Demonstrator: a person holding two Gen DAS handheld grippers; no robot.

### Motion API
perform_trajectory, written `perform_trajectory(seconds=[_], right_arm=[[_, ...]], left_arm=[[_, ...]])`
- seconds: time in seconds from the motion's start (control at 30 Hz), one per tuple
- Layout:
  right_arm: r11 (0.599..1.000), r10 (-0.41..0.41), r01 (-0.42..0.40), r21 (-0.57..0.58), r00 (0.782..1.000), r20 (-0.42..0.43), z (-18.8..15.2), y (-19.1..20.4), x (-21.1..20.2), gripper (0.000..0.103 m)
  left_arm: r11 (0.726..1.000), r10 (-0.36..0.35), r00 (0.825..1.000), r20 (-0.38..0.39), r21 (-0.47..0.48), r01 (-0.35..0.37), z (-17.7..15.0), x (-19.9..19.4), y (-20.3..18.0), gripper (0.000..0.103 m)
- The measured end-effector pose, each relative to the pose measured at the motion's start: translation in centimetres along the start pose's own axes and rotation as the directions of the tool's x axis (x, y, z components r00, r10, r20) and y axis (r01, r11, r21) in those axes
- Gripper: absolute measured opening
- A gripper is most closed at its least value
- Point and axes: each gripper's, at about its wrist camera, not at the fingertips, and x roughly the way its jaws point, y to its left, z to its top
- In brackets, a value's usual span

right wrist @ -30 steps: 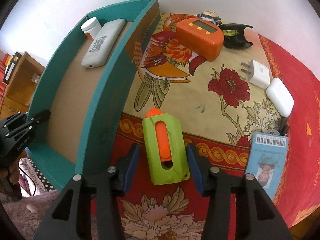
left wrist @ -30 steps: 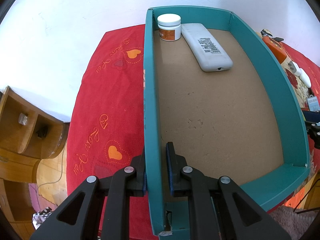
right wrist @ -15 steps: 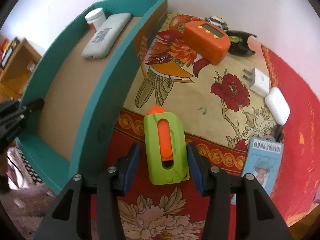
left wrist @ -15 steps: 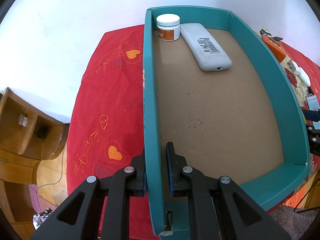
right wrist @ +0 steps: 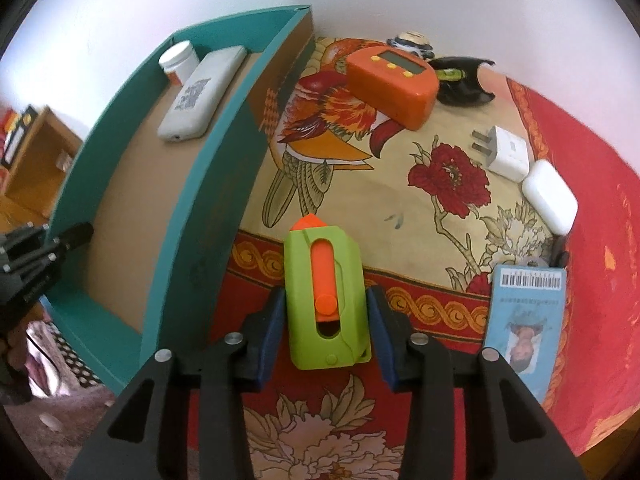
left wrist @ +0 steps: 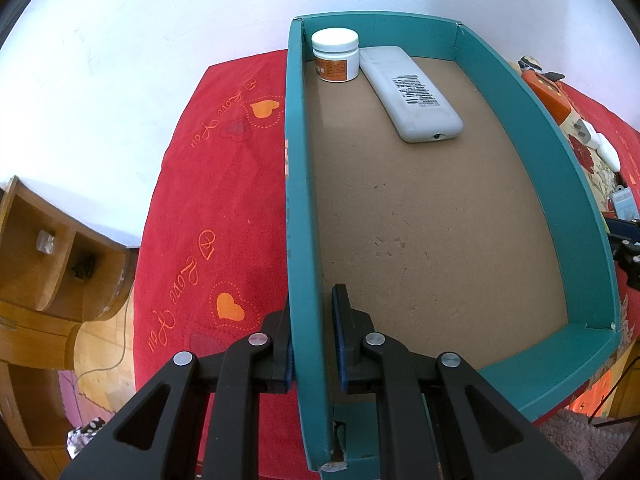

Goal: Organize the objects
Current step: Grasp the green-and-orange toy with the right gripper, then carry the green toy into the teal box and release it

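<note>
1. Clamping the near left wall of the teal box [left wrist: 298, 200], the left gripper [left wrist: 314, 336] has one of its fingers [left wrist: 340, 344] inside the box and the other outside, clenched on the wall.
2. The box sits on a red cloth with hearts [left wrist: 224, 184]; in its far corner stand a white jar [left wrist: 335, 54] and, just beside it, a white remote [left wrist: 412, 94] lying flat on the brown floor.
3. The right gripper [right wrist: 325, 332] straddles a green and orange utility knife [right wrist: 326, 300] lying on the flowered cloth [right wrist: 400, 208] just right of the box [right wrist: 192, 200]; its fingers are closing, and contact with the knife's sides cannot be told.
4. Farther off lie an orange timer [right wrist: 390, 80], a white plug adapter [right wrist: 506, 154], a white earbud case [right wrist: 550, 196] and a blue card [right wrist: 524, 316].
</note>
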Motion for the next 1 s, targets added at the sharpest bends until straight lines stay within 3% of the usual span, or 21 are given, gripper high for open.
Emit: perform_trajectory(seconds=[0.2, 0.47, 1.0], right_arm=[[0.992, 0.085, -0.085, 0.089, 0.996, 0.003, 0.2, -0.1, -0.5, 0.039], [0.985, 0.109, -0.114, 0.131, 0.993, 0.047, 1.7, 0.4, -1.6, 0.039], [1.000, 0.022, -0.022, 0.022, 0.999, -0.033, 0.9, 2.2, 0.7, 0.039]], left_arm=[[1.000, -0.003, 1.000, 0.002, 0.004, 0.003, -0.2, -0.1, -0.1, 0.014], [1.000, -0.003, 1.000, 0.003, 0.005, 0.003, -0.2, -0.1, -0.1, 0.014], [1.000, -0.002, 1.000, 0.004, 0.010, 0.001, -0.3, -0.1, -0.3, 0.014]])
